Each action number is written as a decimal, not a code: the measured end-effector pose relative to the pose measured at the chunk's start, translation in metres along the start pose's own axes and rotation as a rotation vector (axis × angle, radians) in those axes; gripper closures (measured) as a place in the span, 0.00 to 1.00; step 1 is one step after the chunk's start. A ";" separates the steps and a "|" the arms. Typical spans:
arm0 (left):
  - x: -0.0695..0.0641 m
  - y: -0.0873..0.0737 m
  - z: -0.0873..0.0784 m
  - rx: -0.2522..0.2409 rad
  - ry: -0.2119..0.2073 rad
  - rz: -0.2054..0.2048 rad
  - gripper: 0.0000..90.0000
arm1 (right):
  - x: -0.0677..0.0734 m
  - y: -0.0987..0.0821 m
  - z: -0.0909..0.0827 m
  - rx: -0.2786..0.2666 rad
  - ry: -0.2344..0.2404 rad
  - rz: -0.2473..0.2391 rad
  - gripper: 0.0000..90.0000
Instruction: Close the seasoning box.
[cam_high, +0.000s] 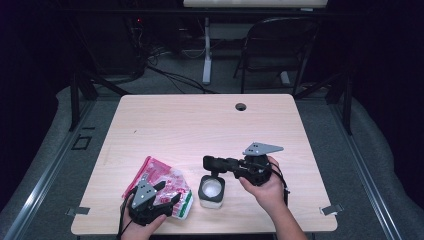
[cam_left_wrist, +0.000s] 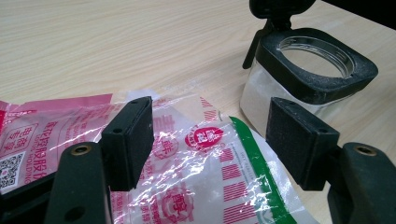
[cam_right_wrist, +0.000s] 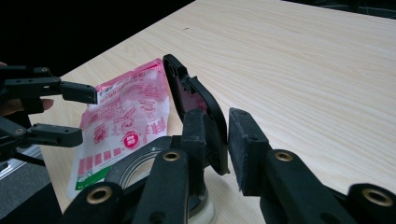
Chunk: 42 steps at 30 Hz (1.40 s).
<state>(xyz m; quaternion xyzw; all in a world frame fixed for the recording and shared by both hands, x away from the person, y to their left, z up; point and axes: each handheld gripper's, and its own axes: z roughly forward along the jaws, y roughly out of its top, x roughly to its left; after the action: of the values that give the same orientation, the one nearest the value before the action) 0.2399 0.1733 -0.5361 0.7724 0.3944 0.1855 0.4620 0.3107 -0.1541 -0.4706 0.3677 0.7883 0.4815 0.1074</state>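
high view / table: light wood table (cam_high: 200, 120), cable hole near the far edge
high view / bag: pink, white and green plastic bag (cam_high: 165, 187) flat on the near left part of the table
high view / jar: square jar (cam_high: 211, 191) with black rim and white contents, just right of the bag, near the front edge
high view / left gripper (cam_high: 167, 192): held at the bag's near end, jaws spread over the bag
high view / right gripper (cam_high: 212, 163): held level, pointing left, tips just above the jar's far side
left gripper view / jaws: spread wide, nothing pinched; crinkled bag (cam_left_wrist: 205, 168) lies under and between them
left gripper view / jar: jar (cam_left_wrist: 308, 74) stands just beyond the right jaw, mouth open, threaded inner ring visible
left gripper view / lid: black flip lid (cam_left_wrist: 275, 9) stands up at the jar's far rim
right gripper view / lid: lid (cam_right_wrist: 196, 109) upright on edge between the two jaws, left pad against it, a small gap at the right pad
right gripper view / grip: jaws close around the lid; cannot tell if they press it
right gripper view / jar: rim (cam_right_wrist: 140, 163) low behind the left jaw
right gripper view / bag: bag (cam_right_wrist: 126, 126) beyond the jar, left gripper (cam_right_wrist: 74, 114) spread above its far end
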 end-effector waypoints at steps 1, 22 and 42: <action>0.000 0.000 0.000 0.000 0.001 -0.003 0.36 | 0.001 0.000 0.000 -0.003 0.006 0.002 0.84; 0.010 0.000 -0.004 0.000 0.028 -0.016 0.36 | 0.015 0.002 0.006 0.038 0.071 -0.043 0.68; 0.013 -0.001 -0.004 0.005 0.036 -0.020 0.36 | 0.028 -0.003 0.019 0.089 0.121 -0.087 0.63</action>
<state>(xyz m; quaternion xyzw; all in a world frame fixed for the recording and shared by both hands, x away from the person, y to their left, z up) 0.2445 0.1864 -0.5361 0.7660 0.4106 0.1937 0.4550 0.2995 -0.1230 -0.4774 0.3076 0.8292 0.4623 0.0642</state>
